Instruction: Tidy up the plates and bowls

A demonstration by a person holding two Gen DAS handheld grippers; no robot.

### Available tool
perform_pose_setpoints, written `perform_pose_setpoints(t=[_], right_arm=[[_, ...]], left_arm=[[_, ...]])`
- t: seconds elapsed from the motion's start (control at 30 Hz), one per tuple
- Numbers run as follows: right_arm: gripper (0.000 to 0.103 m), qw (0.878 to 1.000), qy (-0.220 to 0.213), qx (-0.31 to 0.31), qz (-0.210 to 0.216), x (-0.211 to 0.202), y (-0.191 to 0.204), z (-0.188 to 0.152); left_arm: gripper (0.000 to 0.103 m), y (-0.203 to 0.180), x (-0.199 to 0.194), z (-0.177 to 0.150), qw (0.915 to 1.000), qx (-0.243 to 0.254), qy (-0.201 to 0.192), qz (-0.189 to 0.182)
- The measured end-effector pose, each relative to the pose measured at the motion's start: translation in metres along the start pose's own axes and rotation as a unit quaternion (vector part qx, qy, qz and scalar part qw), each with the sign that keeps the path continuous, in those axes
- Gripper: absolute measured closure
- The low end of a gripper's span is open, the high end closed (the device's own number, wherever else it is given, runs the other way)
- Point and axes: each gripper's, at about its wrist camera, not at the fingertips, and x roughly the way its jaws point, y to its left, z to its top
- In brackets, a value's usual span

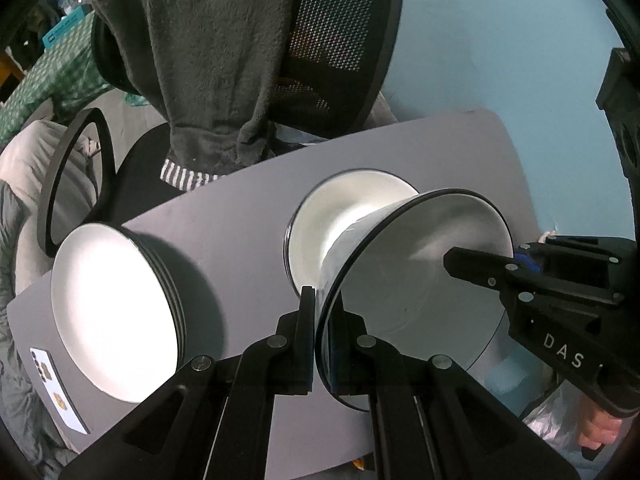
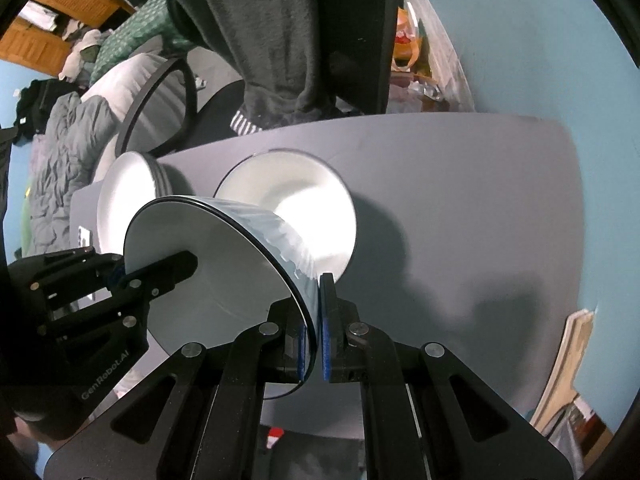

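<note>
A white bowl with a dark rim and blue-grey outside [image 1: 404,292] is held above the grey table [image 1: 224,232], over a second white bowl [image 1: 336,208] standing on it. My left gripper [image 1: 322,312] is shut on the held bowl's near rim. My right gripper [image 2: 316,312] is shut on its opposite rim; in the left wrist view it enters from the right [image 1: 480,264]. In the right wrist view the held bowl [image 2: 224,280] hangs before the standing bowl [image 2: 296,200]. A stack of white plates [image 1: 112,312] sits at the table's left; it also shows in the right wrist view [image 2: 124,192].
A black mesh office chair [image 1: 340,40] draped with a dark fleece stands behind the table. A white card [image 1: 56,388] lies at the table's front left corner. A blue wall [image 1: 500,60] is to the right, bedding to the left.
</note>
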Motion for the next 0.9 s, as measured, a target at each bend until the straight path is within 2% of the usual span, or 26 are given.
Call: perform_pose_setpoints(t=[0.27, 0.47, 0.67, 0.9], right_arm=[[0.097, 1.000, 0.023, -0.001, 0.004, 0.016, -0.011, 0.019], [0.097, 0.999, 0.032, 0.003, 0.005, 0.023, -0.018, 0.024], [0.096, 0.999, 0.044, 0.013, 0.016, 0.029, -0.021, 0.029], [0.093, 0.998, 0.048, 0.022, 0.025, 0.025, -0.024, 0.032]], left_arm=[[0.098, 0.003, 0.016, 0.016, 0.9998, -0.012, 0.017, 0.004], [0.096, -0.002, 0.027, 0.019, 0.9995, 0.001, 0.029, 0.017], [0.096, 0.007, 0.028, 0.026, 0.9989, -0.018, 0.042, -0.010], [0.095, 0.000, 0.028, 0.028, 0.9987, 0.005, 0.051, 0.002]])
